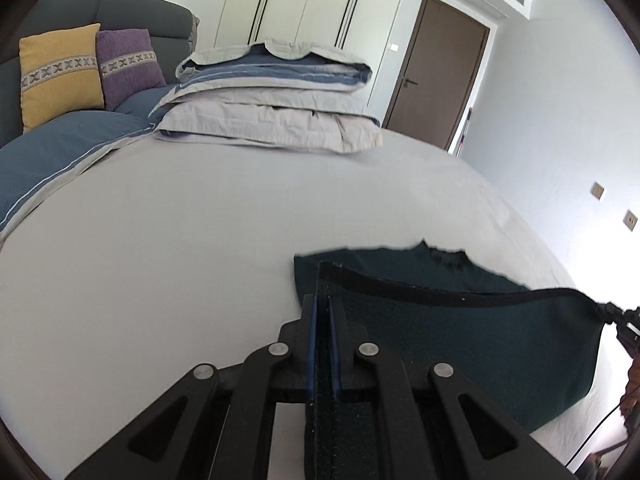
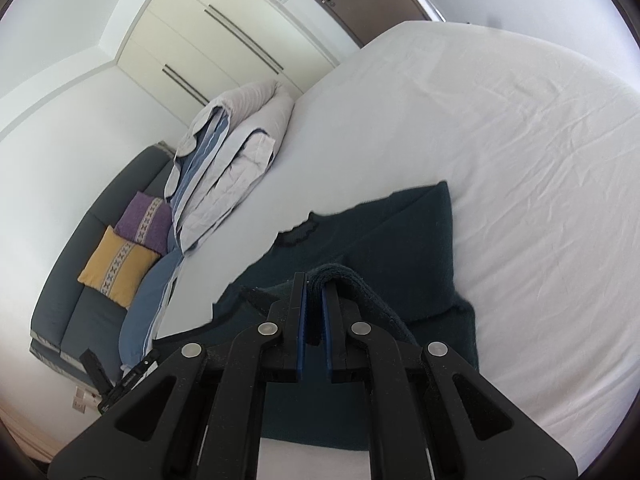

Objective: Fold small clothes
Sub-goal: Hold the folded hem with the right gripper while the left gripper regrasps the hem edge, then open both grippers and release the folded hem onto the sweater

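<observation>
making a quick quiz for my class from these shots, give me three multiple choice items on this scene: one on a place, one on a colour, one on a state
1. Where does the folded duvet lie?
A. on the bed, beside the cushions
B. on the floor
C. inside the wardrobe

2. What colour is the garment being folded?
A. bright red
B. dark teal
C. white

3. How do the left tongs stand?
A. wide open above the bed
B. shut on nothing
C. shut on the garment's hem

Key:
1 A, it sits stacked on the bed next to the yellow cushion and the purple cushion.
2 B, the cloth is dark teal against the pale sheet.
3 C, the dark hem runs between the closed blue pads.
</observation>
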`<state>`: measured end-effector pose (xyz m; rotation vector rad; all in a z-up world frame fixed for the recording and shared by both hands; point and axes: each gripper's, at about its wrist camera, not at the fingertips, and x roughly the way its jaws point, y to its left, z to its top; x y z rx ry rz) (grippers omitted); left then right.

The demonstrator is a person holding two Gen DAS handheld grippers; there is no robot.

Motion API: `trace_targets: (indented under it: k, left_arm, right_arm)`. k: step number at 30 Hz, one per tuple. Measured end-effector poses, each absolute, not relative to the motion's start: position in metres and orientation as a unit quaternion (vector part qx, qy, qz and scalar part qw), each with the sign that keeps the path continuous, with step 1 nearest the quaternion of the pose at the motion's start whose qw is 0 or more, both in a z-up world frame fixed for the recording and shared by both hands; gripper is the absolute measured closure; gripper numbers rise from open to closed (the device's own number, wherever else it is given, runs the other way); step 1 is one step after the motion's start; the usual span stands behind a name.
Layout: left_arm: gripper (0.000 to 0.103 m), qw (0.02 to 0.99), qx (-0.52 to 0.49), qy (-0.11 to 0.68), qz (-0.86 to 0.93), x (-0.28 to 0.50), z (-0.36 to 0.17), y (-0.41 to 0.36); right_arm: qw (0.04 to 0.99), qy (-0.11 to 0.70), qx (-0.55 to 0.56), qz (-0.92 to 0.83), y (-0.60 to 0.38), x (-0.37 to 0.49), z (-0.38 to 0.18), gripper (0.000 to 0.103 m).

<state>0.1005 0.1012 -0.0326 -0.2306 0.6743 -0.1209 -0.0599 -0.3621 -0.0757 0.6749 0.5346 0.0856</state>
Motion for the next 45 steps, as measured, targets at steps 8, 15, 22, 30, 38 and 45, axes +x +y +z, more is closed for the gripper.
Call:
trace_targets:
  k: [8, 15, 22, 30, 38, 45]
  left_arm:
    - [0.096, 0.932, -0.127, 0.334, -0.052, 0.185, -0.026, 0.088]
    - [0.096, 0.921, -0.119, 0.369, -0.041, 0.279, -0.045, 0.066]
    - [0.085, 0.888, -0.077, 0.453, -0.007, 0.343, -0.125, 0.042]
    - [0.057, 0.899, -0.126, 0.419, 0.003, 0.304, -0.111, 0.073]
    - [0.048, 0.925, -0.055, 0.374, -0.032, 0.230, -0.086, 0.037]
    - [0.044, 0.897, -0.084, 0.434, -0.026, 0.217, -0.147, 0.052]
  right_arm:
    - [0.908, 0.250, 0.335, 0.020, -0.389, 0.001, -0.064, 0.098]
    - [0.898, 0.267, 0.349, -0.017, -0.411, 0.077, -0.084, 0.098]
    - [0.866, 0.345, 0.350, -0.095, -0.438, 0.147, -0.153, 0.089]
    - [0.882, 0.293, 0.346, -0.130, -0.445, 0.116, -0.147, 0.035]
    - [0.916, 0.317, 0.229, -0.091, -0.381, 0.085, -0.118, 0.035]
    - [0.907, 0.373, 0.155, -0.115, -0.350, 0.066, -0.170, 0.059]
